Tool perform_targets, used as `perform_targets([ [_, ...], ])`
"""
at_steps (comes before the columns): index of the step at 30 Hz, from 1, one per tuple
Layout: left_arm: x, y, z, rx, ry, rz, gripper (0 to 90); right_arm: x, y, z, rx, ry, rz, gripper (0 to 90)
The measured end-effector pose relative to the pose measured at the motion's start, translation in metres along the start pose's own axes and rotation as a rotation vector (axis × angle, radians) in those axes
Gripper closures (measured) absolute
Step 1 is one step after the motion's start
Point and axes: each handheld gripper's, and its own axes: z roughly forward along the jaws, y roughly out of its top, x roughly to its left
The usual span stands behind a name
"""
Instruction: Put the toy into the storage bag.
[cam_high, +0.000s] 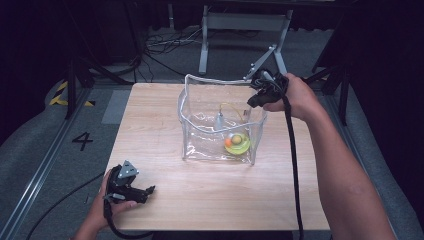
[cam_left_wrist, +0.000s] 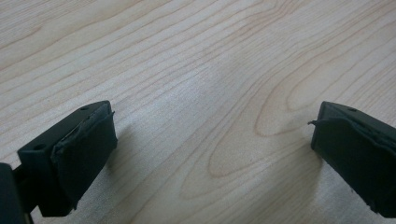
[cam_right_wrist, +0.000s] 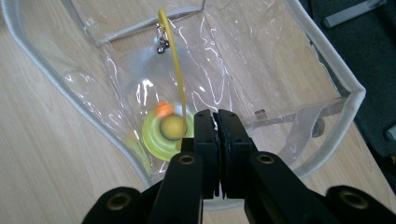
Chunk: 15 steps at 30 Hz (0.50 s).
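While the right claw (cam_high: 261, 95) hangs over the far right corner of the clear plastic bag (cam_high: 220, 125), its jaws are pressed together, and in the right gripper view (cam_right_wrist: 218, 140) I can see nothing caught between them. A thin yellow cord (cam_right_wrist: 173, 60) runs up from the toy in front of the jaw tips, but whether it touches them I cannot tell.

What the work turns on is the yellow-green ring toy (cam_high: 237, 143) lying on the floor of the bag, with a small orange ball (cam_high: 228, 142) just beside it and a duller ball (cam_right_wrist: 172, 127) sitting in its middle. In the high view the toy lies at about 7 o'clock from the right claw and lower down, inside the bag's walls. In the right gripper view it sits just off the jaw tips at about 10 o'clock. The cord's long axis runs from the toy toward 12 o'clock in that view, ending near a small metal clip (cam_right_wrist: 162, 43) at the bag's far wall.

At the near left corner of the desk (cam_high: 165, 200), the left claw (cam_high: 145, 192) rests spread wide over bare wood (cam_left_wrist: 210, 93), well apart from the bag at roughly 8 o'clock from it.

My judgement is that the right hand is much the nearer, and any reach for the toy would go down and slightly left through the open mouth of the bag.
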Motion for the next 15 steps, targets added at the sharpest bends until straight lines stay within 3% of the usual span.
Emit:
perform_targets([
  [7,0.0,0.0,0.0,-0.001,-0.001,-0.004,0.4,-0.001,-0.011,-0.005,-0.036,-0.025,0.018,76.3],
  [9,0.0,0.0,0.0,-0.001,0.0,-0.004,0.4,0.0,-0.015,-0.009,-0.063,-0.031,0.029,68.5],
  [15,0.0,0.0,0.0,-0.001,-0.001,-0.004,0.4,0.004,-0.029,-0.02,-0.107,-0.07,0.029,56.2],
])
